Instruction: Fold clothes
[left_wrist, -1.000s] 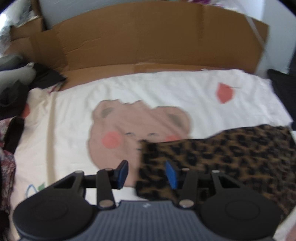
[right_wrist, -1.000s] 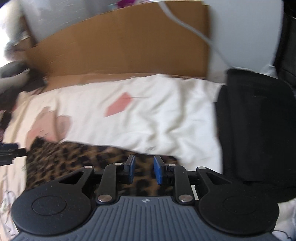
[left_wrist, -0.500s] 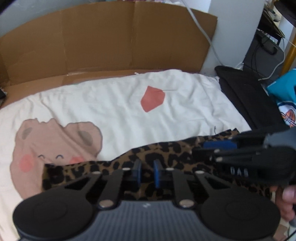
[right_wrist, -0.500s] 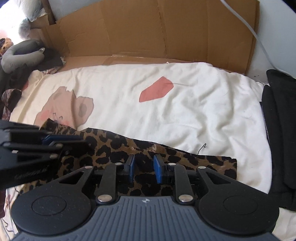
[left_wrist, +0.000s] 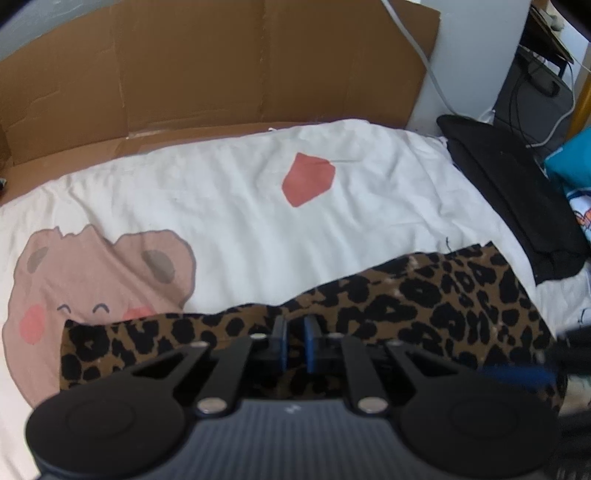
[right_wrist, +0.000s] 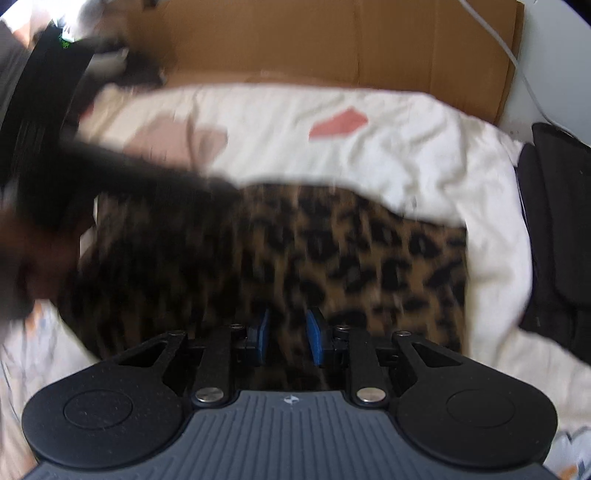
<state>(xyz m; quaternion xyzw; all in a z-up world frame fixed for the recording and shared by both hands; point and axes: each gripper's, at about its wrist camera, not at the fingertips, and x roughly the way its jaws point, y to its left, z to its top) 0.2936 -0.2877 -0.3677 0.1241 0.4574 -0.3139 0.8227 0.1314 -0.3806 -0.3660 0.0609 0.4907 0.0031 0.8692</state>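
A leopard-print garment (left_wrist: 424, 306) lies flat on a white bedsheet with a bear print (left_wrist: 221, 221). My left gripper (left_wrist: 294, 345) is shut on the garment's near edge, the cloth pinched between the blue pads. In the right wrist view the garment (right_wrist: 351, 254) is blurred and fills the middle. My right gripper (right_wrist: 288, 338) is slightly open over its near edge, with a gap between the blue pads. The left gripper shows as a dark blur at the left of the right wrist view (right_wrist: 74, 192).
A brown cardboard sheet (left_wrist: 221, 66) stands along the far side of the bed. A folded black garment (left_wrist: 517, 192) lies at the right edge. A white cable (left_wrist: 424, 55) runs down the wall. Teal cloth (left_wrist: 572, 162) sits at far right.
The left gripper moved right along the garment and shut on its edge. The right gripper's jaws opened slightly and it moved, blurring its view. The garment now lies wider in view.
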